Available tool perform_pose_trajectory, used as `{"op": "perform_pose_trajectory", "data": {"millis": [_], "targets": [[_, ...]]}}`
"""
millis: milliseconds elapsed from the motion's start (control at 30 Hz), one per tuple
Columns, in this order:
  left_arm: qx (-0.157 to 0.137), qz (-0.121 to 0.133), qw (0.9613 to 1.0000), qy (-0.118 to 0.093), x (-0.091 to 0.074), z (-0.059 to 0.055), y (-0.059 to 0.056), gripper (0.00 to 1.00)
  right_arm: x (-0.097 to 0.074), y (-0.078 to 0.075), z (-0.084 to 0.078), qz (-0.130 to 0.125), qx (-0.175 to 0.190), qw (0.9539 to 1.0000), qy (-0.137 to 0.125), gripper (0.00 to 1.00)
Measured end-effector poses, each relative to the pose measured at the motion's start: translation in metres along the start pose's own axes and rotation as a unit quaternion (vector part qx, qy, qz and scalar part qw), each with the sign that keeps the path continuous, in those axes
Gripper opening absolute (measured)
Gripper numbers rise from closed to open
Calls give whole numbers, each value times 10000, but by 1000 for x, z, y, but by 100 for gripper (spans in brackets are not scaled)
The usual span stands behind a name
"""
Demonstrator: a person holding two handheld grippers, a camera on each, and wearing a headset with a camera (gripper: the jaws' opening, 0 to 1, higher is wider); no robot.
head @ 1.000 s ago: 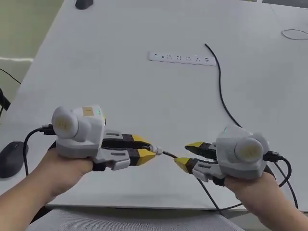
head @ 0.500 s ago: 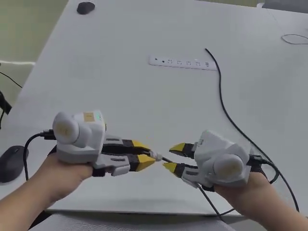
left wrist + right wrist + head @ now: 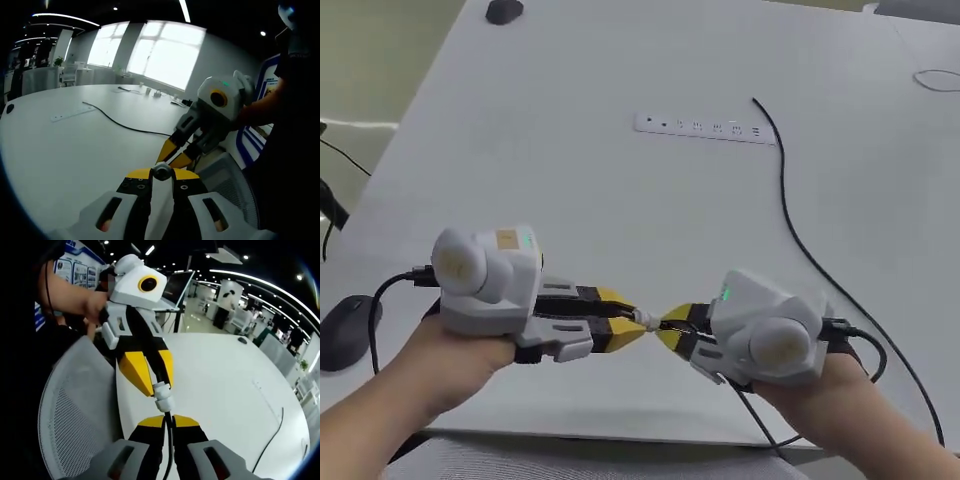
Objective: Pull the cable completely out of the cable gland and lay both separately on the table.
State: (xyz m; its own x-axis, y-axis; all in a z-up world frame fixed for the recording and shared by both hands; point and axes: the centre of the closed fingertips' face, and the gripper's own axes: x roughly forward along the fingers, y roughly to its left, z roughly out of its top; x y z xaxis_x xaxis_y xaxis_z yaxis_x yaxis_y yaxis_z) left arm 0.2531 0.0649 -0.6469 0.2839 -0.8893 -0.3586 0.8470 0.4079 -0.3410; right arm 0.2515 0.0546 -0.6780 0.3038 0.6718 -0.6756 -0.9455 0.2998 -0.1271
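Both grippers meet tip to tip over the near edge of the white tabletop (image 3: 570,180), held up in the air by a hand each. The left gripper (image 3: 632,320) is closed down on the cable gland (image 3: 645,320), a small whitish piece pinched at the very tips of its yellow jaws. In the left gripper view, the gland's round end sits square between them. The right gripper (image 3: 668,328) comes in from the opposite side, its tips just beside the gland. In the right gripper view, we see its jaws drawn nearly together on the black cable (image 3: 169,437), which runs out of the gland and straight down between them (cable not yet free of the gland). Farther back on the tabletop lies a white power strip (image 3: 705,128), well apart from the work.
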Motion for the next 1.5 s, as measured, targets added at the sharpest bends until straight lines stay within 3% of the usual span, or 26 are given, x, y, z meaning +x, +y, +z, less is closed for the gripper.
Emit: {"op": "perform_pose_trajectory", "data": {"millis": [167, 467, 667, 767, 967, 1233, 1500], "targets": [[-40, 15, 10000, -24, 1, 2, 0, 15, 0, -2, 0, -85, -69, 9999, -24, 0], [-102, 80, 9999, -109, 0, 5, 2, 15, -2, -8, -8, -131, 117, 9998, 57, 0], [-109, 144, 9997, -151, -1, 9, 4, 15, -5, -15, -22, -185, 466, 9985, 237, 0], [-87, 159, 9997, -169, -1, 11, 4, 15, -7, -17, -33, -192, 786, 9961, 361, 0], [-128, 184, 9995, -237, -2, 14, 1, 15, -12, -23, -53, -300, 1089, 9924, 484, 0], [-108, 191, 9996, -187, -1, 9, -3, 15, -19, -27, -59, -395, 1369, 9889, 434, 0], [-79, 205, 9996, -152, 0, 2, -5, 15, -22, -29, -59, -459, 1373, 9883, 476, 0]]}}
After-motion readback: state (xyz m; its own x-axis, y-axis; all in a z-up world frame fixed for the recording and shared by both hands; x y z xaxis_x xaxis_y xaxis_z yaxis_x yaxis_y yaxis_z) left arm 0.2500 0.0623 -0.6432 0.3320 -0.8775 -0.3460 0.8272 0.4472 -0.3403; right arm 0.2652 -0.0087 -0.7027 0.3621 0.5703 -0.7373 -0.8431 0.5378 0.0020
